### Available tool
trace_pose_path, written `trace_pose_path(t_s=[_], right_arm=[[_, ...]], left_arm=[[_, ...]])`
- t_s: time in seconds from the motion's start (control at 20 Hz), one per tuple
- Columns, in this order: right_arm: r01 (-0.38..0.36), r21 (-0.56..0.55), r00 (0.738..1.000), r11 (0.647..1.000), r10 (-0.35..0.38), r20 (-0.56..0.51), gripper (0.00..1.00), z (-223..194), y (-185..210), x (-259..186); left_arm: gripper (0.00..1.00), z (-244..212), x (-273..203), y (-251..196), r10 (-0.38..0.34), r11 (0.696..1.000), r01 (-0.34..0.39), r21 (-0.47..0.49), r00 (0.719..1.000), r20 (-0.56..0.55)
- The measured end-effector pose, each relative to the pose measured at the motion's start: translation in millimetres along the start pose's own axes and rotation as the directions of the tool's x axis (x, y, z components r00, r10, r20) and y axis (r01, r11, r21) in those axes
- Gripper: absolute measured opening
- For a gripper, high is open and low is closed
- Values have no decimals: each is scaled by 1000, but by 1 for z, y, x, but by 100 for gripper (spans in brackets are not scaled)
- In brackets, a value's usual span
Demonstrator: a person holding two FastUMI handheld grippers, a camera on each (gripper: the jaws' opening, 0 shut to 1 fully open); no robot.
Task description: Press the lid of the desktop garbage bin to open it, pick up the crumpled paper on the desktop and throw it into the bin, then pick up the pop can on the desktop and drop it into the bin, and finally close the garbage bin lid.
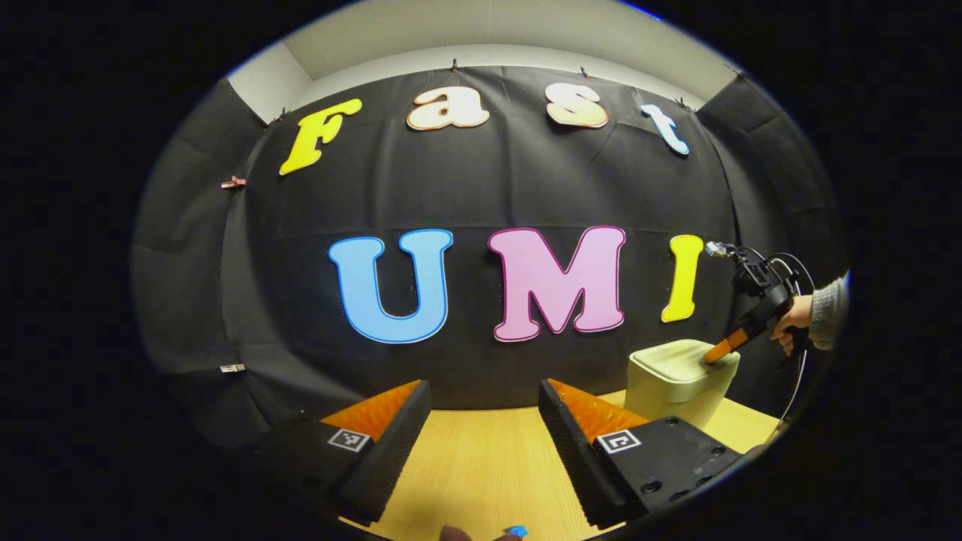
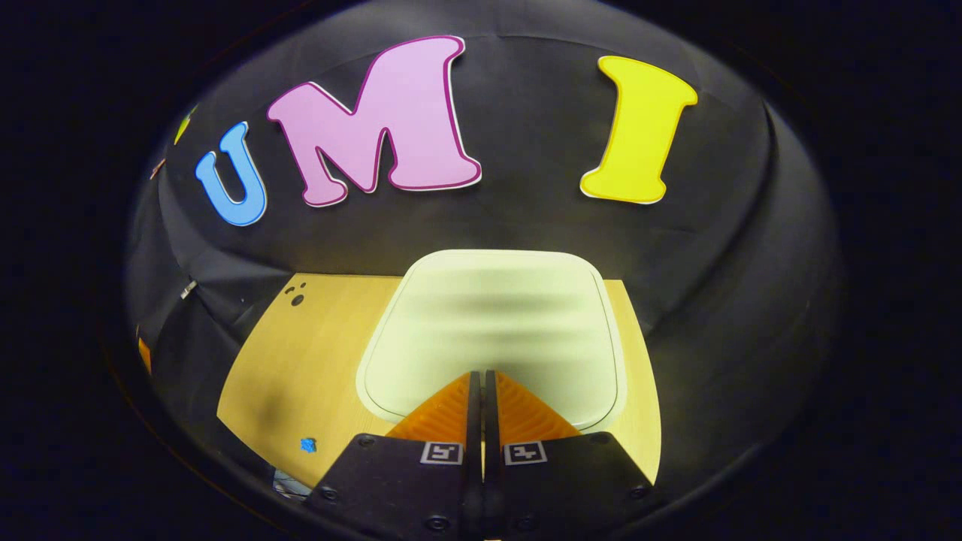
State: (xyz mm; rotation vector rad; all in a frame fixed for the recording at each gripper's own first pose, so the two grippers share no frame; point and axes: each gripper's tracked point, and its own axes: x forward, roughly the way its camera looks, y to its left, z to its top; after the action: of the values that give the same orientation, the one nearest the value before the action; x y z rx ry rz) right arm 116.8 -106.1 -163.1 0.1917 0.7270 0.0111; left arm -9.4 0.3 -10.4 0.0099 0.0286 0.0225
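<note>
Nearest in the right gripper view, the right gripper (image 2: pixel 482 376) is seen with its jaws brought fully together, nothing between them, and the tips set on the near edge of the pale cream, rounded-rectangular plastic lid (image 2: pixel 492 323) of the desktop garbage bin. The lid is seen lying flat and closed, so the opening press is judged to be the step in hand. In the left gripper view, the left gripper (image 1: pixel 485 398) is held low over the light wooden tabletop (image 1: pixel 481 473) with its jaws spread wide and empty; just below them, at the bottom edge, a small blue scrap (image 1: pixel 515 531) is glimpsed, too cut off to be identified. Farther off, to the right in the same view, the cream bin (image 1: pixel 673 394) is seen standing on the tabletop near the black cloth wall, with the other gripper's tips on its top and a hand in a grey knitted sleeve (image 1: pixel 827 312) behind it. Neither the crumpled paper nor the pop can is made out with confidence. A risk is judged here: because the press is applied at the lid's rim, the tips could slide off, or the light bin could be tipped or pushed toward the wall, and the latch left unreleased.
</note>
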Motion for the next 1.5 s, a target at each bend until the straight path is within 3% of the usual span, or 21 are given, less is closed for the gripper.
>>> trace_pose_path(t_s=[0.35, 0.75, 1.35, 1.5], right_arm=[[13, -31, 979, 999, -7, 203, 5, 41, 7, -21], [45, -64, 900, 997, -13, 436, 5, 89, 11, -52], [56, -88, 837, 994, 1, 547, 2, 112, 19, -86], [63, -106, 838, 992, 5, 546, 5, 114, 27, -89]], left_arm=[[94, 2, -1, 2, 5, 1000, -5, -2, 1000, 2], [94, 4, -1, 3, 3, 1000, -3, 2, 1000, 10], [94, -2, 1, 2, -5, 1000, 5, 4, 1000, 5], [94, -4, 2, 2, -6, 1000, 6, 3, 1000, 2]])
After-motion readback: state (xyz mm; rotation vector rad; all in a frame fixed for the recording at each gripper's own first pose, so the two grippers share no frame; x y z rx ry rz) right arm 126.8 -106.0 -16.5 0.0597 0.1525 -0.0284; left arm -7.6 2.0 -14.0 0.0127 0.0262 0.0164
